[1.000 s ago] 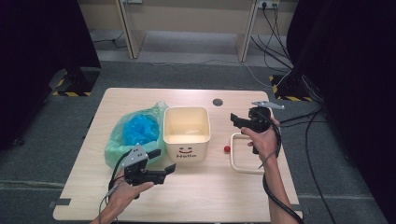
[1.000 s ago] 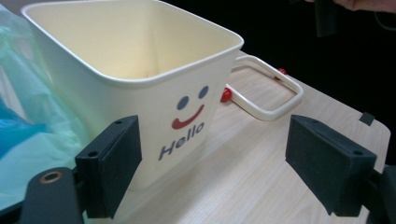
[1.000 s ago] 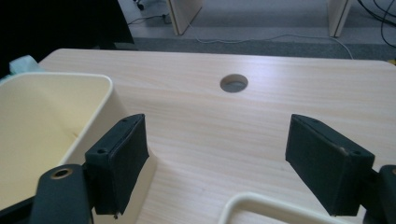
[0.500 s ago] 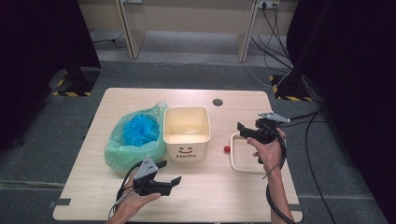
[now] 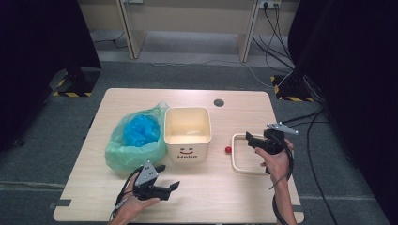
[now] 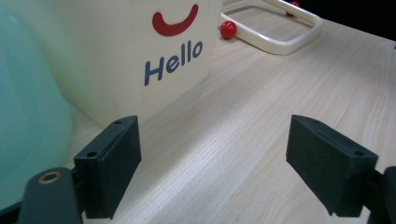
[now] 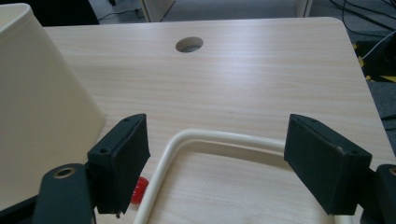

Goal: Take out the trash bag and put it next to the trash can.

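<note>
A cream bin (image 5: 187,131) with a red smile and "Hello" on its front (image 6: 154,56) stands mid-table. Right of it lie a small red ball (image 5: 228,150) and a flat cream rounded frame (image 5: 238,165). My right gripper (image 5: 249,139) hovers over the frame's far-left corner (image 7: 187,140), open and holding nothing. The ball (image 7: 137,190) peeks out beside its left jaw, and the bin's wall (image 7: 37,93) is at that view's left. My left gripper (image 5: 168,178) is low near the front edge, open and empty (image 6: 212,140). It faces the bin, the ball (image 6: 228,30) and the frame (image 6: 289,44).
A green plastic bag (image 5: 136,138) with something blue inside leans against the bin's left side and fills the left of the left gripper view (image 6: 28,116). The wooden table (image 5: 234,201) has a round cable hole (image 5: 218,102) at the back. Cables cross the floor at right.
My left gripper has sunk closer to the tabletop near the front edge. My right gripper has come down and moved right and nearer, from beside the bin to over the frame.
</note>
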### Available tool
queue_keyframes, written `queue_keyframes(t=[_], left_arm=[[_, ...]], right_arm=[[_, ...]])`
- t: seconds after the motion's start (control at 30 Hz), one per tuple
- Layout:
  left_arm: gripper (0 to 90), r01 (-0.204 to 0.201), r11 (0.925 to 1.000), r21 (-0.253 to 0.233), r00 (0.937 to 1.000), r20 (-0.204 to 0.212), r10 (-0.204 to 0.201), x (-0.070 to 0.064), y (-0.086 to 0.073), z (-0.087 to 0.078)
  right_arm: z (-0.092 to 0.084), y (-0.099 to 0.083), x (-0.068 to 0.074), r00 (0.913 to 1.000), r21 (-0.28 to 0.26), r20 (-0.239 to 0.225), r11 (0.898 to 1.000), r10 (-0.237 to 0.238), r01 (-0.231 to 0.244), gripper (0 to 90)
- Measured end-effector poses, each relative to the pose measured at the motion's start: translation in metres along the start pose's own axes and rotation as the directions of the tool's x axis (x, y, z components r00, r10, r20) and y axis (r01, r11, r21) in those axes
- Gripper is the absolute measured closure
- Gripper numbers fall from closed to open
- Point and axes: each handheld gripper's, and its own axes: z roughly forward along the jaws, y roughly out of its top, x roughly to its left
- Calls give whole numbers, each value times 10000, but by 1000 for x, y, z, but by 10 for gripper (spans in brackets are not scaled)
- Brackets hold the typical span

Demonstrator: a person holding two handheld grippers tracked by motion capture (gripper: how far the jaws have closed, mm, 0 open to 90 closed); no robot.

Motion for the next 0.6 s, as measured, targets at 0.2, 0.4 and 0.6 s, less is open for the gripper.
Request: queue_keyframes(t=[0.2, 0.4, 0.6], left_arm=[[177, 40, 9998, 210, 10000, 6, -40, 2, -5, 4], [177, -58, 9989, 458, 9999, -96, 63, 3, -7, 6], [177, -255, 9889, 1465, 9994, -200, 287, 2, -13, 13]], right_arm=[[2, -6, -7, 9999, 147, 170, 9999, 11, -14, 228], [5, -12, -20, 9985, 236, 547, 9997, 44, -57, 247], [9, -21, -34, 9954, 510, 947, 9985, 163, -212, 253]])
